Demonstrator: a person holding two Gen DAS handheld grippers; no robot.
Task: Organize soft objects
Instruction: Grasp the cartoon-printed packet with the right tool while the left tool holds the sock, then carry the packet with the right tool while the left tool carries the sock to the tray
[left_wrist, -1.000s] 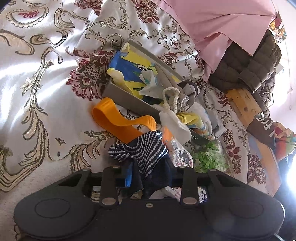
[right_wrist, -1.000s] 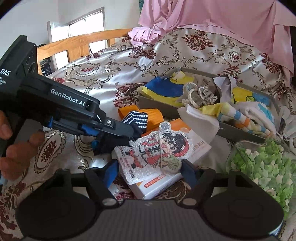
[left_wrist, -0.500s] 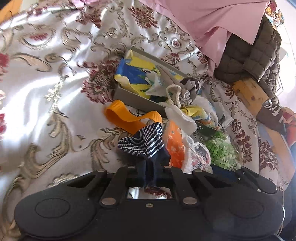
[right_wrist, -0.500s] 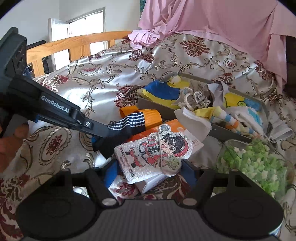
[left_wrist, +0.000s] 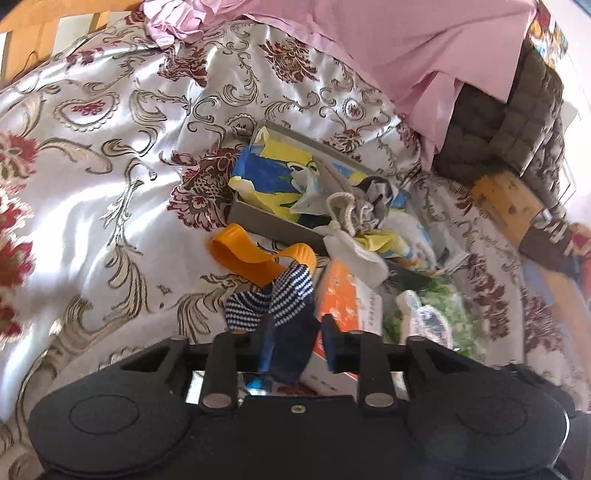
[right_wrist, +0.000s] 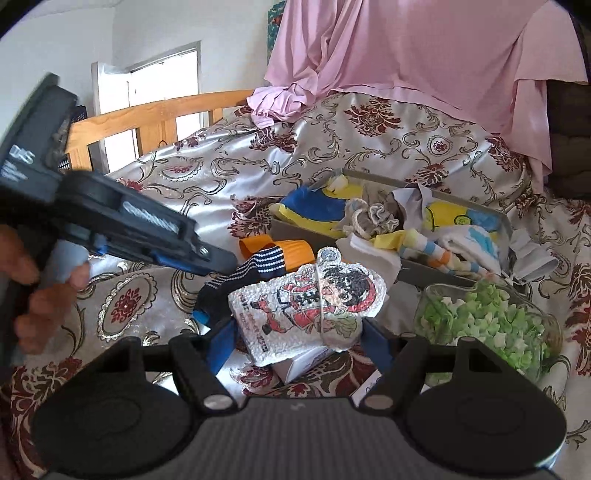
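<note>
A navy sock with a white-striped cuff (left_wrist: 284, 299) stands between the jaws of my left gripper (left_wrist: 295, 343), which are opening. It rests against the left finger, with a gap to the right one. The right wrist view shows the sock (right_wrist: 243, 269) dangling from my left gripper's (right_wrist: 221, 264) tip. My right gripper (right_wrist: 299, 347) is shut on a white fluffy cloth with a cartoon figure (right_wrist: 310, 299), held off the bed. Beyond both, a grey tray (left_wrist: 266, 221) (right_wrist: 406, 275) is piled with soft cloths and socks.
An orange band (left_wrist: 236, 251) lies in front of the tray, with an orange box (left_wrist: 340, 291) beside it. A glass jar of green bits (right_wrist: 480, 321) lies at the right. A patterned satin bedspread (left_wrist: 92, 184) covers the bed, with pink cloth (left_wrist: 406, 48) behind and a wooden frame (right_wrist: 147, 110) to the left.
The left jaws closed tight on the sock, then spread apart again. Both grippers rose and drew back from the tray, the right one carrying the cartoon cloth.
</note>
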